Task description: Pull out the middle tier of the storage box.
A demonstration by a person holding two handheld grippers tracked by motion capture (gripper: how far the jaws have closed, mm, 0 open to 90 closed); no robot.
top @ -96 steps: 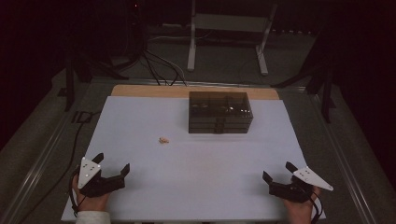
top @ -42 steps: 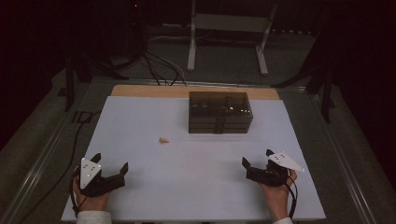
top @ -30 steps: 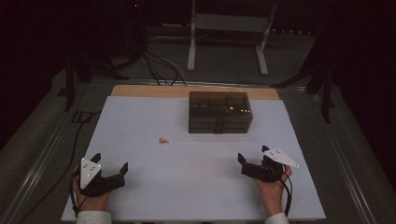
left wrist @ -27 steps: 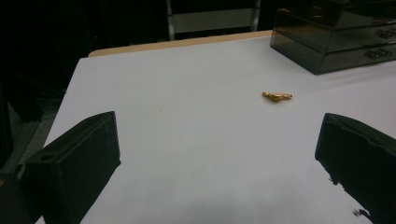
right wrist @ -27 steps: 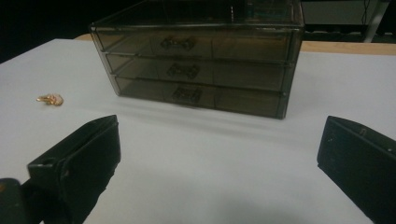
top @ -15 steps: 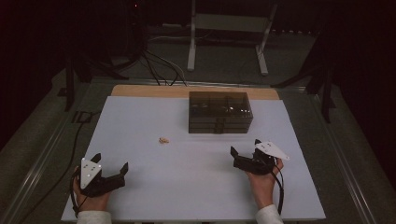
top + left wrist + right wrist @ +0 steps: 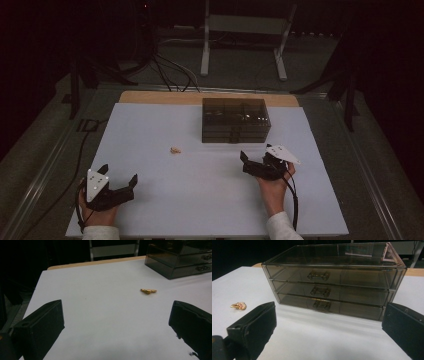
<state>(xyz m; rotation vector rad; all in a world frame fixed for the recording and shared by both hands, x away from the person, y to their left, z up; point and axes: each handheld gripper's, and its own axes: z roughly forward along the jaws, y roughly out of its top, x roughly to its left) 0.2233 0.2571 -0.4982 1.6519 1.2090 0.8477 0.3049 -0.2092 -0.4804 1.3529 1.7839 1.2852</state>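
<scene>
- right gripper point(image 7: 256, 163) sits toward the right side of the surface point(image 7: 150, 130), a bit in front of the smoky drawer box point(image 7: 235, 120), jaws spread wide with nothing between them
- it's pointed straight at the front of that box; in the right gripper view the box point(image 7: 332, 280) sits between the two black jaws but clearly farther off, not touching either one
- the box is a dark see-through three-drawer unit near the far edge of the surface, roughly centre and a touch to the right; all three drawers look pushed in
- each drawer has a little metal handle in the middle, and the bottom drawer handle point(image 7: 322, 304) is the one nearest the gripper's level
- small gold trinket point(image 7: 175, 149) lies flat on the bare surface, left of the box's front and well apart from both grippers; you can catch it at the left of the right gripper view point(image 7: 238, 305) too, can't tell exactly what it is
- left gripper point(image 7: 119, 183) is down by the near left corner of the surface, jaws also spread and holding nothing
- in the left gripper view the trinket point(image 7: 148, 291) lies ahead and off to the right, with the box's corner point(image 7: 175, 262) farther back
- a hand point(image 7: 272, 187) grips the right gripper from the near edge, cable trailing back along the sleeve
</scene>
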